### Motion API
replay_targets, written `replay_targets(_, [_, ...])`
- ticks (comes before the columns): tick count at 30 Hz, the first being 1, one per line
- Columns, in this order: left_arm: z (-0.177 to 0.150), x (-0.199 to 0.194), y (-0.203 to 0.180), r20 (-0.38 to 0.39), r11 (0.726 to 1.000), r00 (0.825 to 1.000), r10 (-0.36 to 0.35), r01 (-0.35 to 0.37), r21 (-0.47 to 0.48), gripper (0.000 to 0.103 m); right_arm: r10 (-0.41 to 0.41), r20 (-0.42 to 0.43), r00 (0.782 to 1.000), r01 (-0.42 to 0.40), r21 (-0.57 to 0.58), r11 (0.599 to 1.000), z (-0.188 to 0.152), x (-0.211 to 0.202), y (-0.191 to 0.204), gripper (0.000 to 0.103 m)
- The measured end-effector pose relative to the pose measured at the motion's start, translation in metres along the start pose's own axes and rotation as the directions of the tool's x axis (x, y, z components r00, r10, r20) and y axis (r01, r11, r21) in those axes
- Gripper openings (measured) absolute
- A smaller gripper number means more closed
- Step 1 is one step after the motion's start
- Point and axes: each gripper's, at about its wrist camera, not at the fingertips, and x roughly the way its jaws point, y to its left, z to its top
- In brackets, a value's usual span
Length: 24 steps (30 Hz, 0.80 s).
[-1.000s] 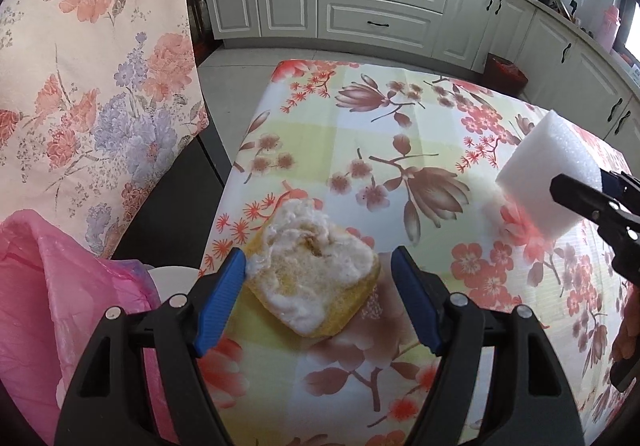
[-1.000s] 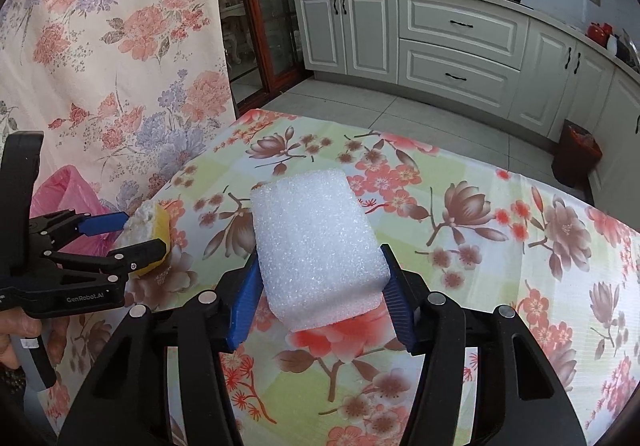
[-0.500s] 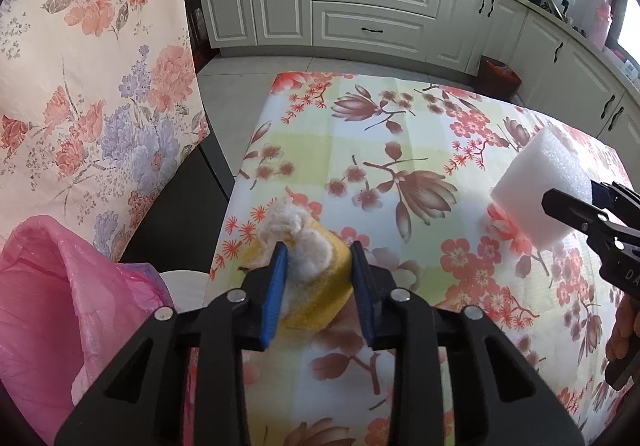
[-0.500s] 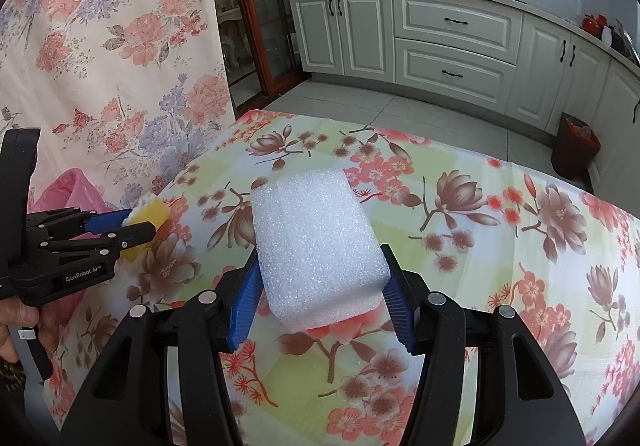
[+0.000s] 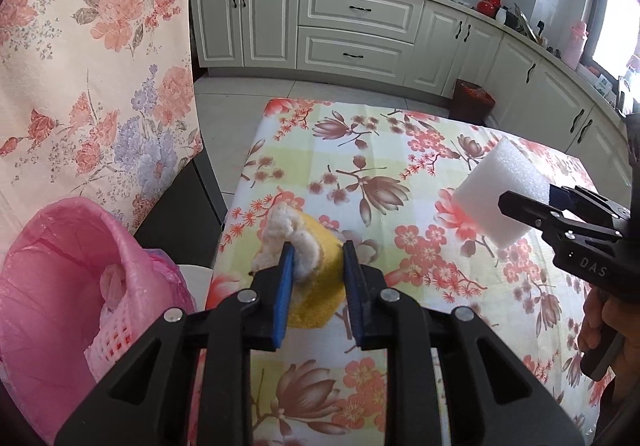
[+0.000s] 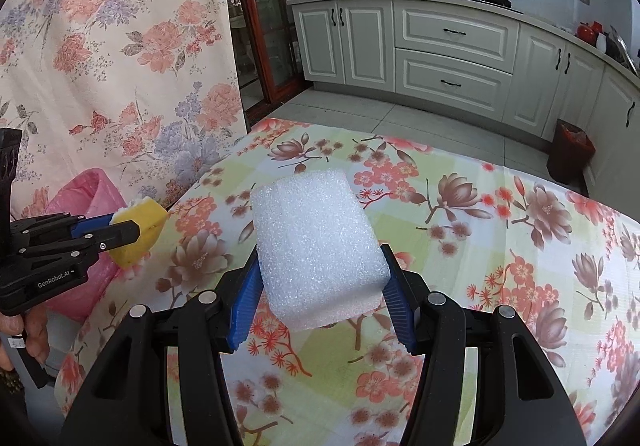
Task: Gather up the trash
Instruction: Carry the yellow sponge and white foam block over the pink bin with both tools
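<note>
L gripper [image 5: 316, 266]: pinching yellow sponge [image 5: 316, 286], lifting clear of table [image 5: 360, 149], just beside pink bin [image 5: 60, 286].
R gripper [image 6: 320, 302]: clamping white foam block [image 6: 316, 246] above table, farther from bin.
Risk: soft sponge squeezing out, dropping short of bin.

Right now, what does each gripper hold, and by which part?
Left gripper: yellow sponge, squeezed across its sides. Right gripper: white foam block, by its near end.

The left claw [image 5: 316, 266], open around the yellow sponge [image 5: 316, 286] a second earlier, closed on it, squeezed it narrow and raised it off the bench [image 5: 400, 165]. The right claw [image 6: 320, 298] (foam block [image 6: 316, 246] clamped throughout) rose slightly.
</note>
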Motion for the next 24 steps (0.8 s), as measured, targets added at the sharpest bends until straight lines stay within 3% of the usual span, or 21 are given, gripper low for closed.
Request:
replay_targets(8, [-0.007,-0.046,0.018,0.065,1.0,0.998,0.004,-0.003,-0.027,0.023,0.007,0.028,1.0,-0.006,-0.023,1.0,0.001,-0.023,0.023,0.054])
replay_targets(24, [-0.027,-0.127,0.099,0.166,0.989,0.982,0.088,-0.066,-0.134,0.023,0.036,0.058,0.998,-0.03,-0.097,0.995,0.014,-0.048,0.084,0.054])
